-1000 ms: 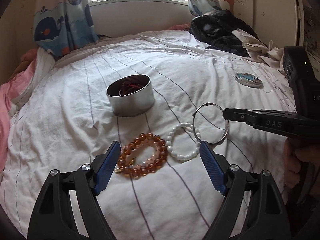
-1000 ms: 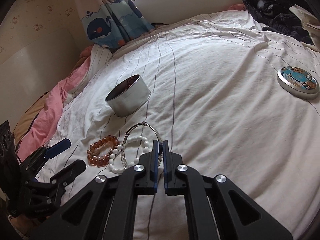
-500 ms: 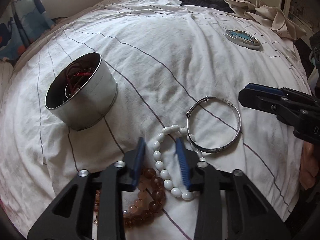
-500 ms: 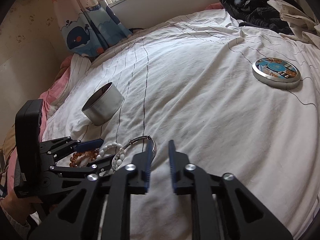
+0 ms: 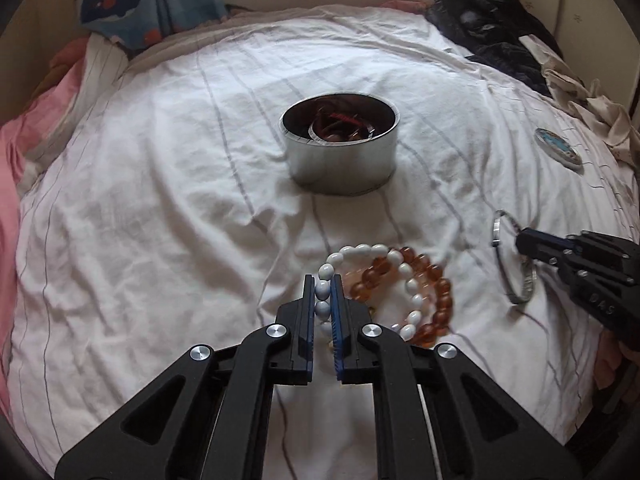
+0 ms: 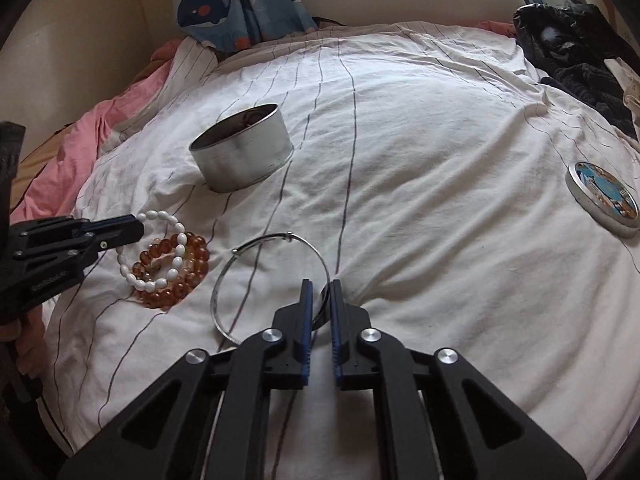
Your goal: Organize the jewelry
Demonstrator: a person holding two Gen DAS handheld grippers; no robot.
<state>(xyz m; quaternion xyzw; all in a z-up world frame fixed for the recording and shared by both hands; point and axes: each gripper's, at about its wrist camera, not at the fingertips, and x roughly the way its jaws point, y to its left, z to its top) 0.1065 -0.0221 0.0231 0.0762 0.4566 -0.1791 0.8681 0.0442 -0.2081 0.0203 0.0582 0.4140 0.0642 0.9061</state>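
Observation:
My left gripper (image 5: 322, 279) points down at the bed; its jaws are closing with beads of the white bead bracelet (image 5: 362, 248) pressed between the blue pads. That bracelet lies across the amber bead bracelet (image 5: 438, 270). To the right, my right gripper (image 5: 520, 240) is shut on the silver bangle (image 5: 524, 292), which stands tilted on edge. In the right wrist view the bangle (image 6: 216, 304) runs from the shut right gripper (image 6: 319, 288) out to the left. There, the left gripper (image 6: 136, 228) grips the white bracelet (image 6: 160, 216) next to the amber one (image 6: 192, 256).
An open round metal tin (image 5: 340, 160) holding jewelry stands on the white striped sheet beyond the bracelets, also shown as the tin (image 6: 244, 156). Its lid (image 6: 604, 200) lies far right. Dark clothes (image 5: 488, 36) are heaped at the back right, and pink bedding (image 5: 24, 152) lies at left.
The left gripper went from wide open to closed on the white bracelet, which now overlaps the amber one. The right gripper opened, then shut again on the bangle, which now stands tilted.

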